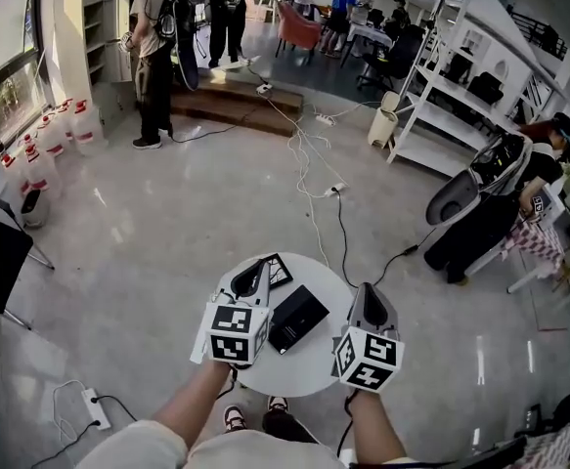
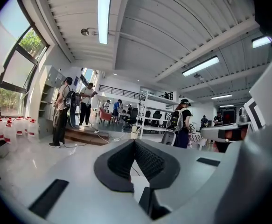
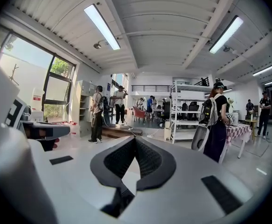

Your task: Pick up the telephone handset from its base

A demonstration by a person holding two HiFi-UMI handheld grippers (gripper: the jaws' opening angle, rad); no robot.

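A black telephone (image 1: 297,319) lies flat on a small round white table (image 1: 309,374) just in front of me; I cannot tell the handset from its base. My left gripper (image 1: 253,279) hovers over the table's left part, just left of the phone, its jaws shut and empty. My right gripper (image 1: 368,297) is at the table's right edge, right of the phone, also shut with nothing in it. In the left gripper view the pads (image 2: 135,142) meet at their tips; the right gripper view shows the same (image 3: 136,139). Both point nearly level across the room, and neither gripper view shows the phone.
A black-and-white marker card (image 1: 277,271) lies on the table behind the left gripper. Cables (image 1: 309,164) trail over the glossy floor, and a power strip (image 1: 97,408) sits at lower left. A seated person (image 1: 500,208) is at the right by white shelving (image 1: 460,96). People stand at far left (image 1: 153,57).
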